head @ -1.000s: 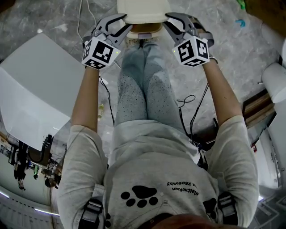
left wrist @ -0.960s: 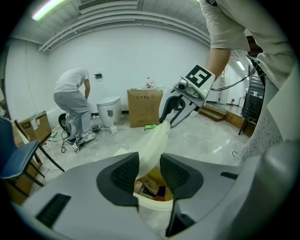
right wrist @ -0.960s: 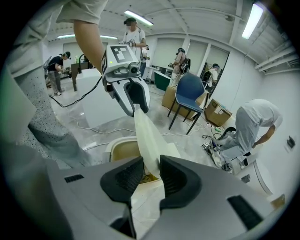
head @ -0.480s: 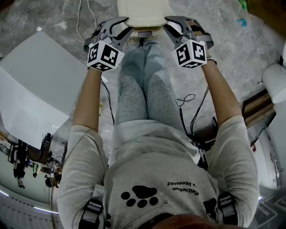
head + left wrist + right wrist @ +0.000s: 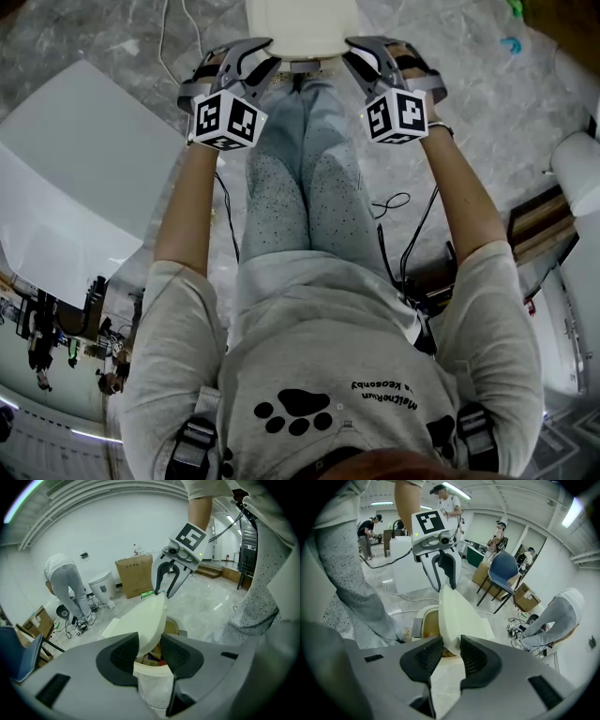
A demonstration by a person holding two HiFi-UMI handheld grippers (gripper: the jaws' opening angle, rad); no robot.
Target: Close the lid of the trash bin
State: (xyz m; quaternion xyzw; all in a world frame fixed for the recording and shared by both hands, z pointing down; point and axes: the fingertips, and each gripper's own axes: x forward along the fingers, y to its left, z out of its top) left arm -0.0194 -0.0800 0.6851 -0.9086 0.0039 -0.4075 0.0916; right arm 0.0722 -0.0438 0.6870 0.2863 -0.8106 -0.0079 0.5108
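- Okay, left side first: your left gripper (image 5: 265, 52) is clamped on the left side edge of the lid (image 5: 302, 23). Its own view shows the cream rim wedged between both pads.
- The lid sits at top centre of the head view, just past your legs. It is tilted up over the trash bin (image 5: 421, 616) and not yet down. The bin mouth is open underneath, with rubbish showing inside.
- Handling, my read: thin moulded plastic, stiff, probably light, so no real force is needed.
- The surface looks smooth and glossy. Expect it to slide in the pads if you twist or rush.
- Where to hold: the two opposite side edges, as you have them now, look right. A matched grip should stop the panel racking as it swings.
- Your right gripper (image 5: 349, 49) is closed on the right side edge. Its view shows the rim pinched between the pads, with the other gripper at the far end.
- Lower both sides evenly. If one pad slips, the lid likely drops and slams.
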